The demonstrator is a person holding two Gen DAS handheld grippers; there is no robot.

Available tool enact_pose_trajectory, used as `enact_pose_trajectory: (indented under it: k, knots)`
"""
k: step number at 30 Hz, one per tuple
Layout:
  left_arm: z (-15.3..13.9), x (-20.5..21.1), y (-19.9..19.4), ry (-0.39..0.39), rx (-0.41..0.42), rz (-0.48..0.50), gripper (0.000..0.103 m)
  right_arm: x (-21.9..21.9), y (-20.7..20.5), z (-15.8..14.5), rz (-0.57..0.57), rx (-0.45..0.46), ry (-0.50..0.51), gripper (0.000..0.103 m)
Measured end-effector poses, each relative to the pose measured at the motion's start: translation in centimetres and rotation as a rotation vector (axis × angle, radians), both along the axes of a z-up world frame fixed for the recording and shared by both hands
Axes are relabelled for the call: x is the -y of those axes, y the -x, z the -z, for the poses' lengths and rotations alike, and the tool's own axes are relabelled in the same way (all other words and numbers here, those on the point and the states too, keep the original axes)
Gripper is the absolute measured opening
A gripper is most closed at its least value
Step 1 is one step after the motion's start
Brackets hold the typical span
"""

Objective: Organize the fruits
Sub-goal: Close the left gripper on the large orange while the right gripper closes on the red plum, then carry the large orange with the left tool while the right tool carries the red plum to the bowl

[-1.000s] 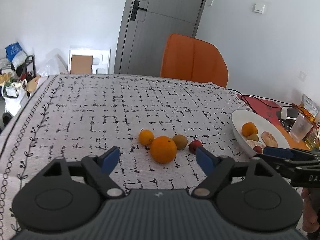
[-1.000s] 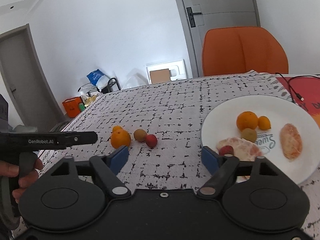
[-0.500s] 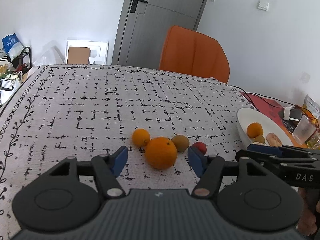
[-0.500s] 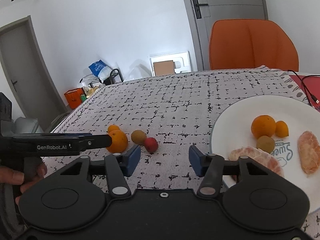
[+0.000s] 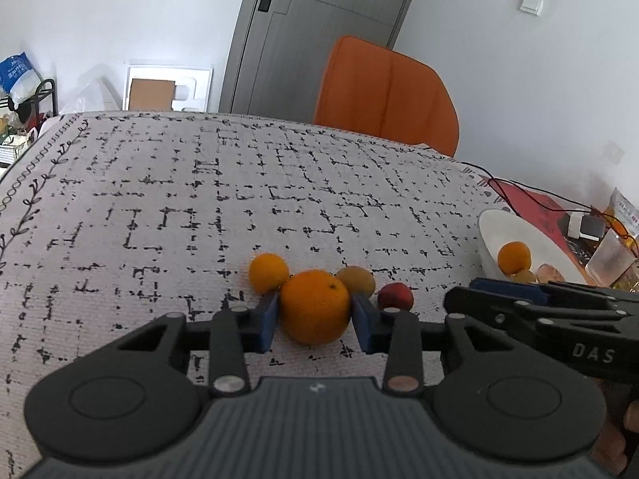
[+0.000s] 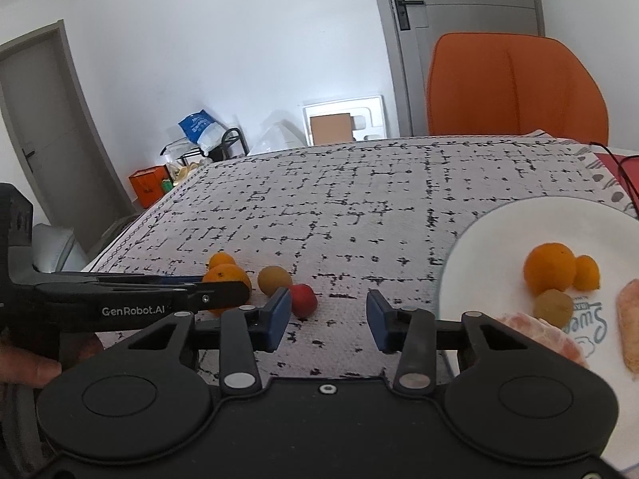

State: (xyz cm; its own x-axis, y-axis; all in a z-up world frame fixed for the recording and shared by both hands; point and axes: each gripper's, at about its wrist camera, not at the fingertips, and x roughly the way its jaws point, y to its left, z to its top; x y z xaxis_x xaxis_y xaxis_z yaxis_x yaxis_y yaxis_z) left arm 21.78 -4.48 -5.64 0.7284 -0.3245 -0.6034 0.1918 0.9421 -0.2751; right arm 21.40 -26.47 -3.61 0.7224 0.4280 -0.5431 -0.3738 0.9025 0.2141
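The bench (image 5: 199,207) carried the plate (image 6: 499,231) at three o'clock, where fruit gathered. My left tongs (image 5: 313,321) had just been closing, pads hugging the big orange (image 5: 313,305) for lifting. My right tongs (image 6: 327,315) had been narrowing too, nothing between them.

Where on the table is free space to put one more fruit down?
The cloth is bare from the chair down to the fruit row. It is crowded around the big orange and on the plate.
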Motion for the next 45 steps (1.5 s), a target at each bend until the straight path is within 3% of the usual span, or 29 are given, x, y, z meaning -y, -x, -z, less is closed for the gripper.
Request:
enact_pose_trajectory:
  k: [19, 20, 22, 23, 45]
  knots:
    - [-1.4, -3.2, 2.7, -0.004, 0.036, -0.059, 0.038, -3.1, -1.6, 1.5, -0.002, -0.015, 0.035, 0.041]
    - [-1.5, -3.3, 2.8, -0.003, 0.037, -0.066, 0.038, -3.1, -1.8, 1.7, 0.0, -0.023, 0.037, 0.04]
    - [-1.6, -3.6, 3.1, -0.002, 0.037, -0.077, 0.038, -3.1, -2.1, 2.0, -0.004, -0.03, 0.032, 0.023]
    - [-1.6, -3.7, 3.3, -0.003, 0.038, -0.082, 0.038, -3.1, -2.1, 2.1, -0.006, -0.031, 0.03, 0.023]
    - [-3.5, -1.8, 7.2, 0.02, 0.122, -0.038, 0.038, 1.1, 5.1, -1.2, 0.073, 0.06, -0.025, 0.022]
